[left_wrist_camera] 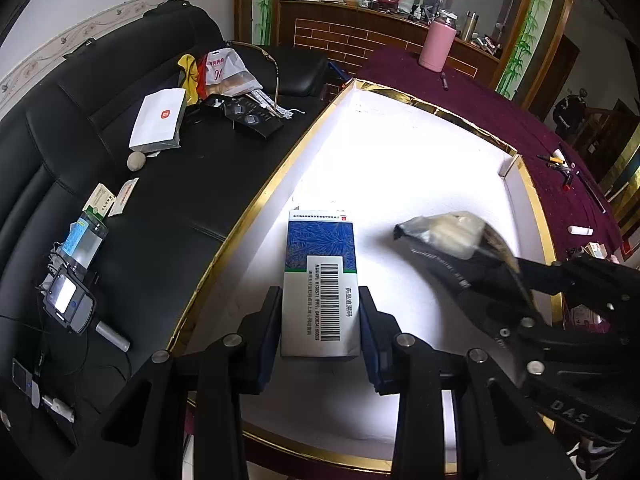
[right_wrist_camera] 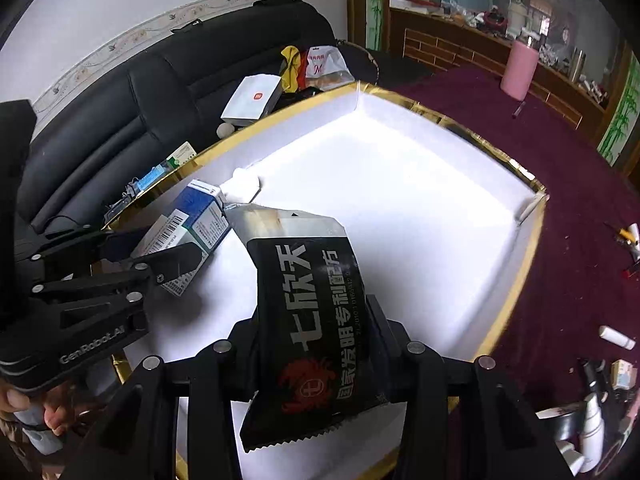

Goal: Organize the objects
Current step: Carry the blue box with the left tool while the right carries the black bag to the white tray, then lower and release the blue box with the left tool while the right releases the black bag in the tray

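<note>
Inside the white gold-rimmed tray [left_wrist_camera: 516, 192] on the bench, the left tool [left_wrist_camera: 320, 316] clamps a blue medicine box [left_wrist_camera: 320, 280] and the right tool [right_wrist_camera: 316, 344] clamps a black sachet [right_wrist_camera: 312, 312] — best lowered flat beside the box, not overlapping, before letting go.

Camera setup: your two wrist views, both angled steeply down, close over the tray [left_wrist_camera: 256, 208].
Shared: tray [right_wrist_camera: 516, 280], sofa [left_wrist_camera: 120, 208], each view catching your other gripper.
</note>
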{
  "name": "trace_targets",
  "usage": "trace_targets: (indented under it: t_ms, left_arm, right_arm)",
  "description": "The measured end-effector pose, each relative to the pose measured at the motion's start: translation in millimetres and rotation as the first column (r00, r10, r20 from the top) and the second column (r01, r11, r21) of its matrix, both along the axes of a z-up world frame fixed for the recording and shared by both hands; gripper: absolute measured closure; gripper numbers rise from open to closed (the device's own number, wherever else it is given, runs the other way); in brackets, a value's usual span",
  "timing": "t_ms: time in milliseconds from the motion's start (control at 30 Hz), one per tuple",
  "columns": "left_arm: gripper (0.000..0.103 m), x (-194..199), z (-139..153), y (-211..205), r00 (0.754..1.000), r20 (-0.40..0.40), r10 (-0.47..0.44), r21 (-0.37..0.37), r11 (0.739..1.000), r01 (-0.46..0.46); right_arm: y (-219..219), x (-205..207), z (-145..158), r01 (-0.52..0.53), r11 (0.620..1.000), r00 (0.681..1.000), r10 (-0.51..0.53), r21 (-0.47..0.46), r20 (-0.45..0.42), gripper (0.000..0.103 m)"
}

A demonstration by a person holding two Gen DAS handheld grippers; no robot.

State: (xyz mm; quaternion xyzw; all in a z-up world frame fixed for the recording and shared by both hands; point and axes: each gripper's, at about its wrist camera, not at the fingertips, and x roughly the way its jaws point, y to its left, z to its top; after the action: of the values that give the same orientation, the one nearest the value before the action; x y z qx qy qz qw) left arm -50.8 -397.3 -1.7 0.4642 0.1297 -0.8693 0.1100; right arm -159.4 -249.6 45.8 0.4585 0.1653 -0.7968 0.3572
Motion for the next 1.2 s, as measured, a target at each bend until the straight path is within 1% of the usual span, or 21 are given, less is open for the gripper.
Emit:
trace_targets:
  t_ms: [67,100,200,300,400,467,500,667,800,967,1067,1133,1200]
  left_arm:
    - [0.068,0.9,2.6,0.7,1.0,-0.005,-0.008,-0.004,1.0,0.008]
    - [0.068,1.7,4.2,1.2,1.0,-0.007,-0.01,-0.009,1.0,0.01]
    - [0.068,6.0,10.4,3.2,1.0,-0.02,-0.018,-0.02,1.0,0.017]
    - [0.068,13.4,16.6,3.9,0.999,-0.035,-0.017,-0.017,1.0,0.017]
    - [0.068,22.4,22.5,2.9,0.999,-0.054,-0.008,-0.014,1.0,0.007]
    - [0.068,28.8,25.2,0.8,0.998,-0.065,0.003,-0.004,1.0,-0.003]
    - [0.068,31.0,25.9,0.0,0.998,-0.068,0.008,0.0,1.0,-0.008]
    - [0.068,39.4,30.6,-5.4,0.996,-0.084,0.022,0.005,1.0,-0.022]
    - [0.068,47.7,36.2,-8.6,0.995,-0.097,0.034,-0.013,0.999,-0.036]
    - [0.068,59.0,43.5,-16.2,0.992,-0.115,0.053,-0.011,0.998,-0.054]
    - [0.068,62.2,46.8,-17.4,0.991,-0.123,0.058,-0.011,0.998,-0.06]
    - [0.068,63.0,49.1,-14.4,0.99,-0.13,0.058,-0.014,0.998,-0.061]
    - [0.068,61.9,51.2,-10.3,0.99,-0.133,0.052,-0.018,0.998,-0.055]
  right_arm:
    - [2.4,-2.3,-3.2,-0.003,1.0,0.999,0.004,-0.015,0.038,0.053]
    - [3.9,-2.9,-3.7,-0.006,1.0,0.999,0.007,-0.023,0.047,0.05]
    - [8.4,1.9,-1.7,-0.006,0.999,0.999,0.008,-0.039,0.054,0.044]
    - [14.9,5.3,1.5,-0.002,0.999,0.997,0.006,-0.053,0.072,0.042]
    - [19.5,10.4,3.2,-0.002,0.999,0.997,0.006,-0.05,0.083,0.042]
    - [18.8,14.3,2.7,-0.008,0.999,0.995,0.014,-0.053,0.097,0.044]
    - [17.0,15.3,2.5,-0.01,0.998,0.995,0.016,-0.056,0.099,0.046]
    - [-3.4,19.3,3.1,-0.022,0.993,0.988,0.039,-0.114,0.148,0.047]
    - [-21.8,21.1,2.5,-0.028,0.988,0.981,0.057,-0.155,0.183,0.048]
    - [-24.4,22.0,-0.7,-0.038,0.978,0.97,0.086,-0.207,0.229,0.046]
    - [-12.8,19.1,-0.1,-0.018,0.972,0.966,0.078,-0.236,0.248,0.04]
    - [-4.6,18.1,1.2,-0.005,0.969,0.966,0.068,-0.248,0.248,0.029]
    - [8.4,17.0,5.8,0.017,0.962,0.968,0.053,-0.272,0.247,0.021]
